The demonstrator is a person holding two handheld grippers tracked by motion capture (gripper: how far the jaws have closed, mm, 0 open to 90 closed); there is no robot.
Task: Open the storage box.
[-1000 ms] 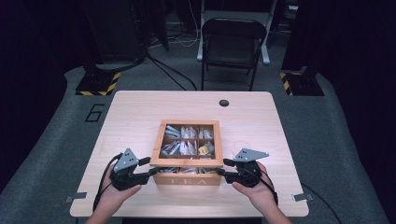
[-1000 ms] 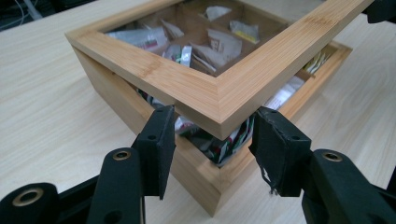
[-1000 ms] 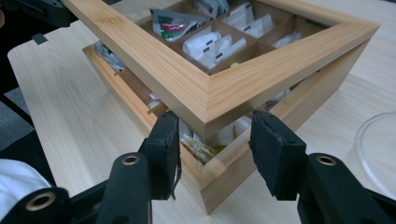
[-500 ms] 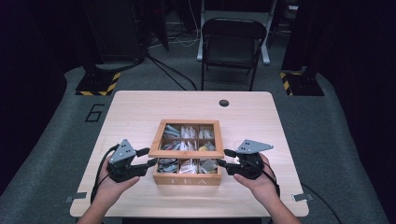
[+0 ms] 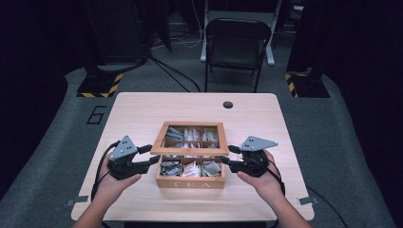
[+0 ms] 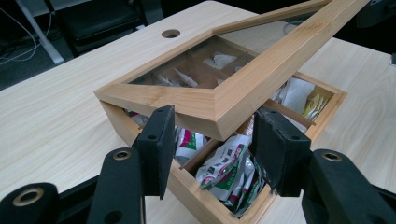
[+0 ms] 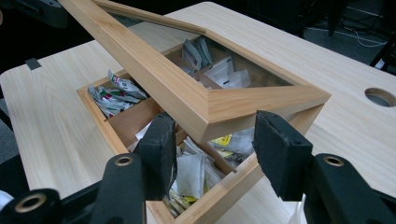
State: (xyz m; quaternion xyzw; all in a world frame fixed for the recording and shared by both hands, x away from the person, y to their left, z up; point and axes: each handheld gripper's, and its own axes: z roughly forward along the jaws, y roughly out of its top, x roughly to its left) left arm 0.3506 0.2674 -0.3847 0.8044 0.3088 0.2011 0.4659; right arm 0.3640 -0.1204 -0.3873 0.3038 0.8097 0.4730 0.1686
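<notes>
A wooden tea box [image 5: 190, 183] marked TEA stands mid-table, its compartments full of tea bags [image 6: 229, 172]. Its glass-paned lid [image 5: 190, 151] is tilted up at the front, hinged at the back. My left gripper [image 5: 152, 156] has the lid's front left corner [image 6: 205, 109] wedged between its jaws. My right gripper [image 5: 229, 156] has the front right corner [image 7: 219, 112] between its pads, and its jaws have just been opening a little. Both corners sit clear above the box rim [image 7: 224, 191]. More tea bags [image 7: 196, 172] show under the raised lid.
The light wooden table [image 5: 142, 109] has a round cable hole [image 5: 228, 104] at the back. A black folding chair [image 5: 237, 38] stands beyond the far edge. Cables trail from both grippers toward the table's front edge.
Both hands have risen, and the lid's front edge has come up off the box with them. The gap under the lid is wider now.
</notes>
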